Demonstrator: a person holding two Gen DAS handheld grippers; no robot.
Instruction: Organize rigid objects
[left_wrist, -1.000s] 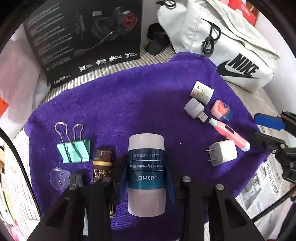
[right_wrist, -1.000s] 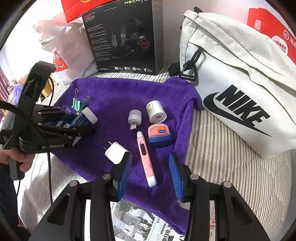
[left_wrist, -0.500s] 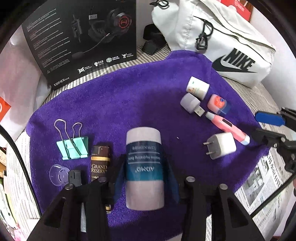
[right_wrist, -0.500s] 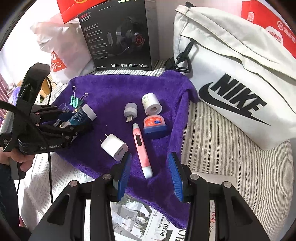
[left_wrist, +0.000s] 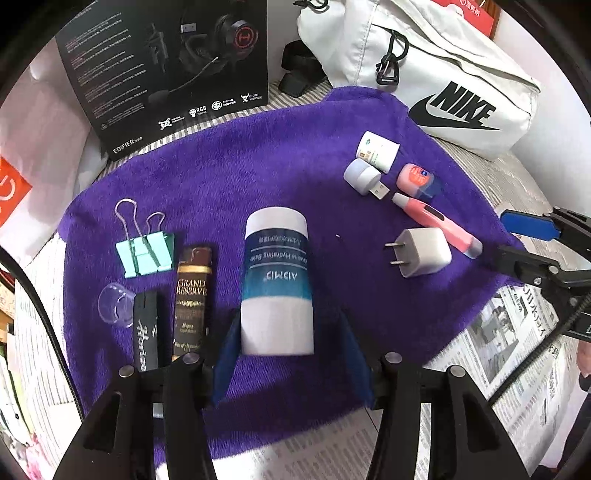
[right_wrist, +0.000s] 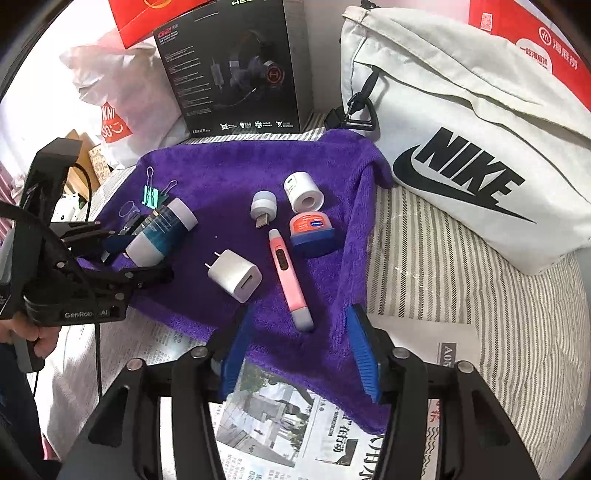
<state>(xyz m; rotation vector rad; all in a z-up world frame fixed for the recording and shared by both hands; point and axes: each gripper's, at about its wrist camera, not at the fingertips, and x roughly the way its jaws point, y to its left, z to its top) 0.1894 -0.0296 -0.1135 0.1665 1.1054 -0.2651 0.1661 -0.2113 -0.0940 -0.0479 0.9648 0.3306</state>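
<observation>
On the purple towel (left_wrist: 221, 177) lies a white and blue balm tube (left_wrist: 277, 273), its near end between the pads of my left gripper (left_wrist: 290, 354). The jaws are opening and the pads stand clear of the tube. Left of it lie a brown lighter (left_wrist: 190, 295), a black stick (left_wrist: 146, 332), a clear cap (left_wrist: 112, 302) and a teal binder clip (left_wrist: 146, 251). My right gripper (right_wrist: 300, 354) hovers over the towel's near edge, jaws opening, holding nothing. The pink pen (right_wrist: 288, 277) ends just ahead of its tips. A white charger (right_wrist: 236, 275), USB light (right_wrist: 263, 205), white jar (right_wrist: 304, 192) and lip balm tin (right_wrist: 312, 229) lie nearby.
A black headset box (left_wrist: 177, 74) stands behind the towel. A white Nike bag (right_wrist: 461, 129) fills the back right. Newspaper (right_wrist: 295, 424) lies under the towel's near edge on striped bedding (right_wrist: 461, 277). A person's hand (right_wrist: 40, 336) holds the left gripper's handle.
The left jaws have spread off the balm tube, which now lies free on the towel, and that gripper has drawn back a little. The right jaws have widened.
</observation>
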